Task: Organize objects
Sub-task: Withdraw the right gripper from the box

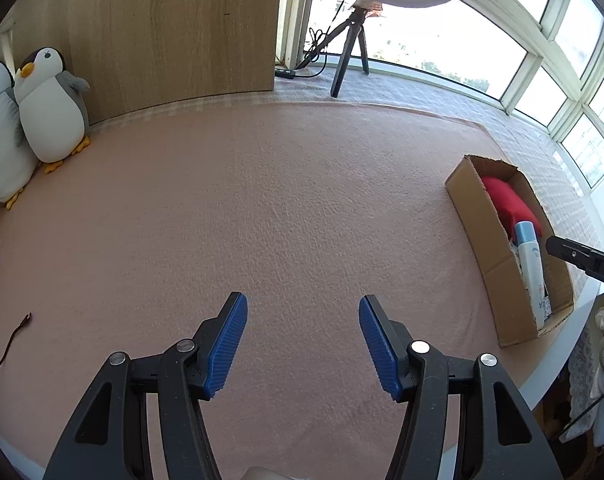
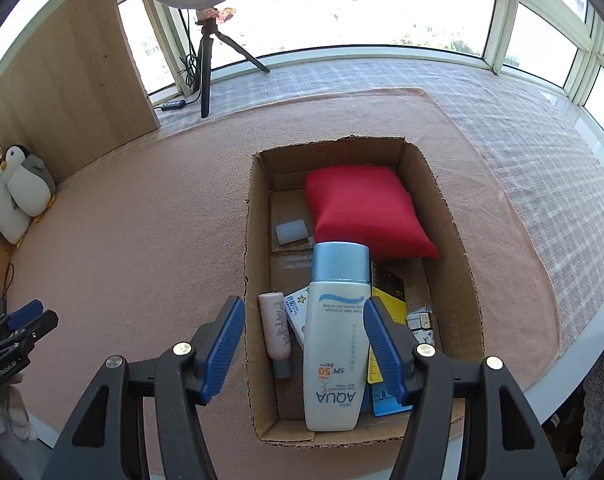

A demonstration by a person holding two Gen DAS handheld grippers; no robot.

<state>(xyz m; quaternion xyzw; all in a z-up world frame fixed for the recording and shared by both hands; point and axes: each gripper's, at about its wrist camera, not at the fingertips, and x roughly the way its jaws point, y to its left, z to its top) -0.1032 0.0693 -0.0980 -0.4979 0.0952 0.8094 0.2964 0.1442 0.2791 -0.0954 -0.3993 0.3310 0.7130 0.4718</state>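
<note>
In the right wrist view, the sunscreen bottle [image 2: 336,336] lies in the cardboard box [image 2: 456,240] at the centre of the frame, its long axis running up and down the picture. Its pale blue cap points to the upper edge and its flat base to the lower edge, so the "AQUA" print reads upside down. The body is smooth white plastic, flattened and tapering toward the cap.

The right gripper [image 2: 304,344] hangs over the near end of the box with its jaws apart. The ribbed blue pads stand on either side of the bottle's lower half with a gap on the left, so nothing is clamped.

Also in the box:
- one plump red fabric cushion [image 2: 368,216] at the far end
- one small pink tube [image 2: 277,330] left of the bottle, lying parallel to it
- one small translucent white block [image 2: 290,231]
- one yellow and blue flat packet [image 2: 386,340] partly under the bottle

The box sits on a nubbly pink mat [image 2: 141,240].

In the left wrist view, the left gripper [image 1: 303,344] is about half open over bare mat, holding nothing. Two plush penguins [image 1: 41,112] lean against a wooden panel [image 1: 173,28] at the upper left.
</note>
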